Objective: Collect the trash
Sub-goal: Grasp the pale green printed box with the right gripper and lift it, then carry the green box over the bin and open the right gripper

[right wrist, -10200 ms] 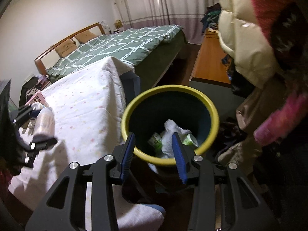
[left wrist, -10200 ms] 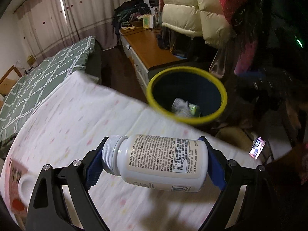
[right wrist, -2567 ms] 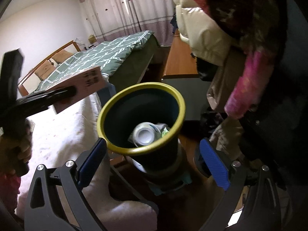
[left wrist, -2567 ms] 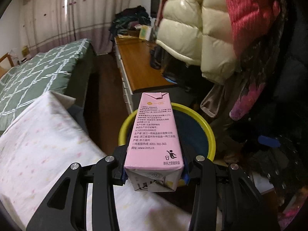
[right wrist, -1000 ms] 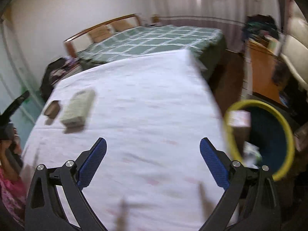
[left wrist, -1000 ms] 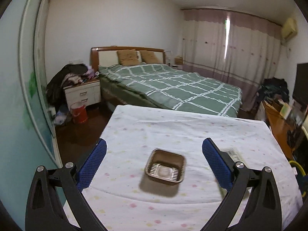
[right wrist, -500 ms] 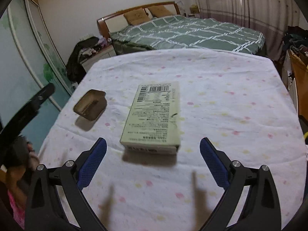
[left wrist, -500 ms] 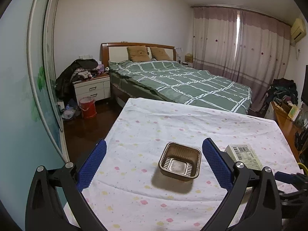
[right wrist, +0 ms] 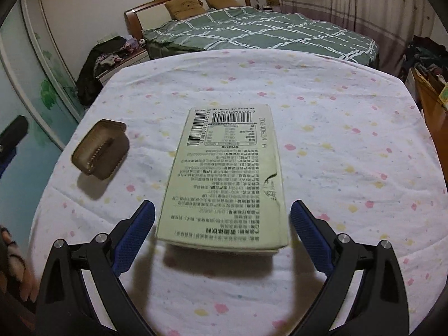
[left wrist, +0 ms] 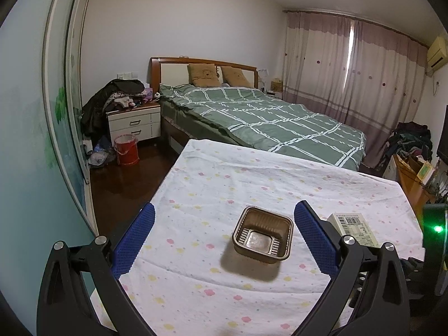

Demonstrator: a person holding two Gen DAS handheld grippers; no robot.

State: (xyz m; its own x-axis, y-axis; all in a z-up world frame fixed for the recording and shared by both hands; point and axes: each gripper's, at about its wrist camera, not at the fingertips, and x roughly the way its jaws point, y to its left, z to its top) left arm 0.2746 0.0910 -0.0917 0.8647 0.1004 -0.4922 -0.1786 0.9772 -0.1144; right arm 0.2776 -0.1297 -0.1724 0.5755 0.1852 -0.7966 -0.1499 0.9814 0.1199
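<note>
Both grippers are over the table [left wrist: 212, 184] with its dotted white cloth, and two bits of rubbish are left on it. Risk first: on the left, the brown tray [left wrist: 262, 233] looks thin and light, so a hard squeeze could crumple it or pop it out sideways. On the right, the flat green box [right wrist: 224, 179] lies low on soft cloth; fingertips coming down too shallow might snag the fabric or just shove the box along.

Left gripper [left wrist: 224, 240]: spread wide, holding nothing. The tray sits on the cloth just ahead of it, framed between the blue pads, a little nearer the right one.

Right gripper [right wrist: 221, 239]: also wide apart and empty. The box's near end lies between its pads, not touching either as far as I can tell, with the long side running away from it.
</note>
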